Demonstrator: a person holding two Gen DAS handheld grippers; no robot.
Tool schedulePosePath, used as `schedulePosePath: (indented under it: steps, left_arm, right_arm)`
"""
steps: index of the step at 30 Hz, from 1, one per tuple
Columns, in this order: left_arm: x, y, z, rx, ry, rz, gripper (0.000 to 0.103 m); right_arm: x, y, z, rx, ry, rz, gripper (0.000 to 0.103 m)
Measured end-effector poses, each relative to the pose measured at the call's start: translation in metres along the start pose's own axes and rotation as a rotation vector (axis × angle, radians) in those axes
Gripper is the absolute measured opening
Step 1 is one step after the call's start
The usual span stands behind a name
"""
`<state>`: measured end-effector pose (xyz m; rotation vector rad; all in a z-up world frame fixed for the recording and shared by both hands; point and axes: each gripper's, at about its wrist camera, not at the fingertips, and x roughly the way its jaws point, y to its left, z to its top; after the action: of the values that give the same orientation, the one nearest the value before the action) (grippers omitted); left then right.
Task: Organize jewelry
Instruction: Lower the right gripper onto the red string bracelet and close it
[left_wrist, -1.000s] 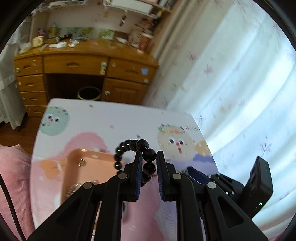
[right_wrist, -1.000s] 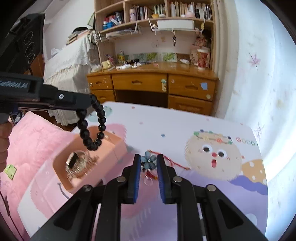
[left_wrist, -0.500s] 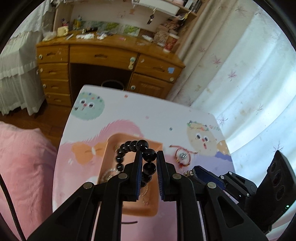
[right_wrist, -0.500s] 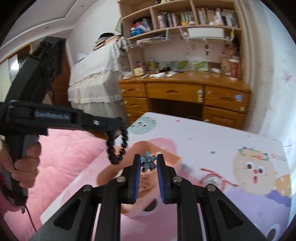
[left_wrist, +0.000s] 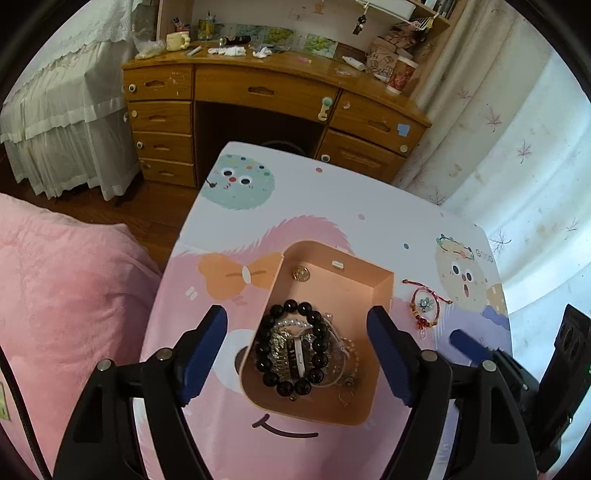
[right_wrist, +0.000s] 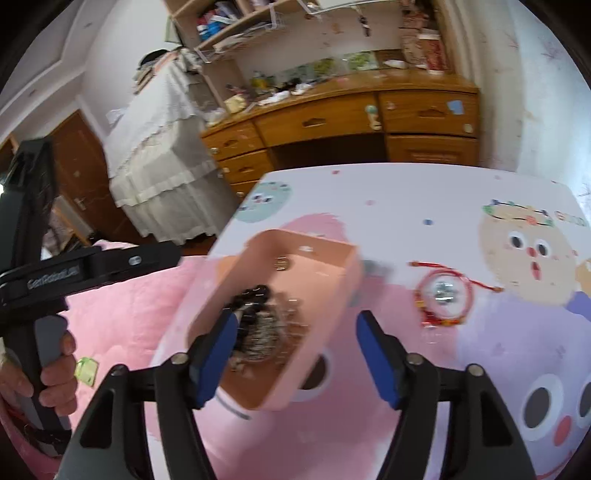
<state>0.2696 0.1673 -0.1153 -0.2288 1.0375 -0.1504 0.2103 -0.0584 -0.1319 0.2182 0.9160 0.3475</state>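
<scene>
Black bead bracelet (left_wrist: 292, 347) lies inside the peach tray (left_wrist: 384, 280), on top of a tangle of pearl strands and silvery chains (left_wrist: 332, 354) — a small gold coin-like piece (left_wrist: 301, 274) sits at the tray's far end. Beads look hard, smooth, light; likely elastic-strung, so the loop flops and slides rather than keeping shape — best pinched across a bead or two at the rim of the loop, not over the middle. The pile below is fine and snaggy, easy to drag out with anything lifted. Still outside the tray: red cord bracelet (left_wrist: 426, 308) with a small flower charm, flat on the tabletop (left_wrist: 369, 206) just beside the tray's right wall. Thin, soft, nearly weightless; take it at the charm or knot cluster, where there is bulk to pinch. Left claw (left_wrist: 297, 350) hovers over the tray, spread wide, nothing in it. Right claw (right_wrist: 295, 360) likewise released and empty, over the tray's near right corner; that view is motion-blurred. Judgement: red bracelet is the likely next pick, right claw nearer to it.
</scene>
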Motion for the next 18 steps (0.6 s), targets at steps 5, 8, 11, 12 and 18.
schedulePosePath:
  steps: [5, 8, 11, 12, 18]
  left_arm:
    - [0.008, -0.021, -0.007, 0.055, 0.003, 0.015, 0.077]
    - [0.008, -0.041, -0.014, 0.137, -0.02, 0.036, 0.077]
    - [0.01, -0.062, -0.018, 0.209, -0.025, 0.012, 0.077]
    - [0.011, -0.071, -0.019, 0.234, -0.03, 0.005, 0.077]
    - [0.014, -0.118, -0.02, 0.31, -0.049, -0.088, 0.081]
  right_arm:
    - [-0.003, -0.032, 0.006, 0.011, 0.015, -0.097, 0.069]
    - [-0.004, -0.056, 0.008, 0.013, 0.035, -0.157, 0.069]
    - [-0.004, -0.077, 0.011, 0.045, 0.062, -0.172, 0.069]
    - [-0.004, -0.084, 0.013, 0.057, 0.071, -0.168, 0.069]
    - [-0.01, -0.105, 0.032, -0.06, 0.08, -0.193, 0.069]
